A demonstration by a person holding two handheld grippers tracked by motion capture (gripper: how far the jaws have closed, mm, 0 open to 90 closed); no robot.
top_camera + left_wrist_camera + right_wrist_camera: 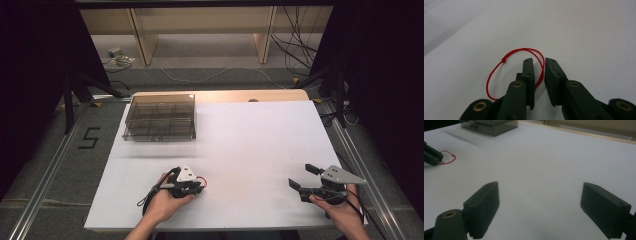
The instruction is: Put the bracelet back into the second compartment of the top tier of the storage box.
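The red string loop (515, 72) lay flat on the white table (250, 145), near our front edge, and one strand of it ran up through the narrow gap between the jaws of our left gripper (538, 61). The rest of the loop, with its small knot, spread out to the left of those jaws, so we judged we had come at it from the side to catch a single strand off the flat surface. The jaws stood nearly together but a slit remained; the pads did not yet press the string. Our left hand (162, 202) held that gripper low over the table, tilted forward and down onto the loop.

Our right gripper (540, 195) sat well off to the loop's right, jaws spread wide with nothing between them, held low and waiting. Beyond the left gripper, at the far side, stood a smoky clear compartment box (160, 117), probably where the loop belongs.
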